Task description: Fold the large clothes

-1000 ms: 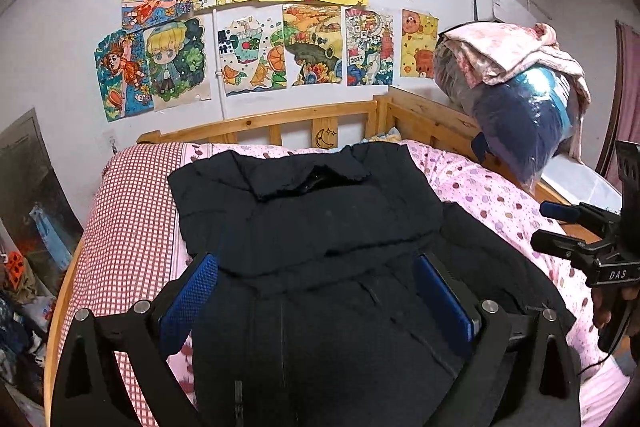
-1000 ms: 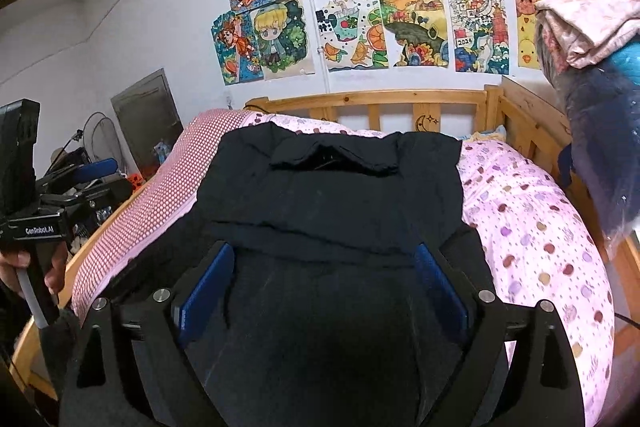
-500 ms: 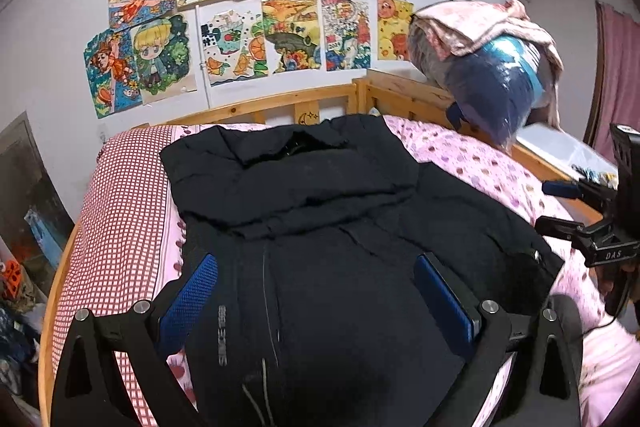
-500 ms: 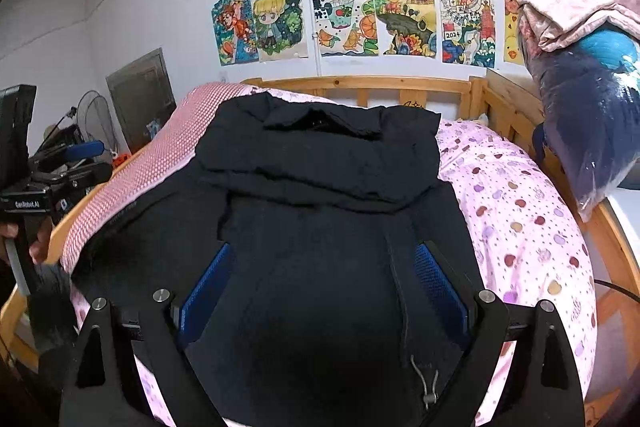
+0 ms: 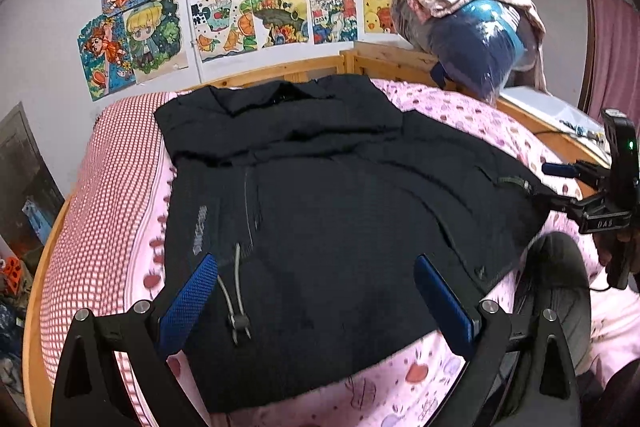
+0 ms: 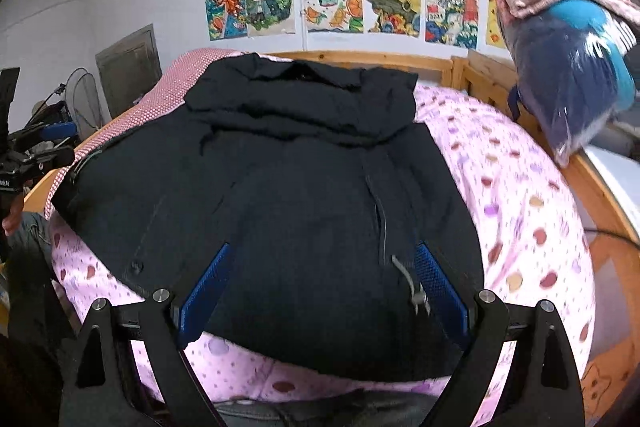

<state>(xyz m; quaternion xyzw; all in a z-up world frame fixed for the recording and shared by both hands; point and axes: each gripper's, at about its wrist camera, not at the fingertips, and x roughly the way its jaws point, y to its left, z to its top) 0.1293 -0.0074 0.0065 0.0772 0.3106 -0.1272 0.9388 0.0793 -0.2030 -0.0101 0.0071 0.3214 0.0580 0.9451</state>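
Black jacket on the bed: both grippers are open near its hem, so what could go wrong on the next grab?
1. The drawstring toggle lies loose by the left gripper; its pads may pinch only the cord, not the black jacket.
2. The hem lies flat on the pink quilt; the right gripper might also catch bedding.
3. The top is already folded over; uneven pulls could undo it.

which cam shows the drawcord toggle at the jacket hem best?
Left wrist. The drawcord toggle lies sharp and unobstructed on the black jacket, with both cord strands visible. In the right wrist view the toggle is motion-blurred and crowded against the right gripper's blue finger pad.
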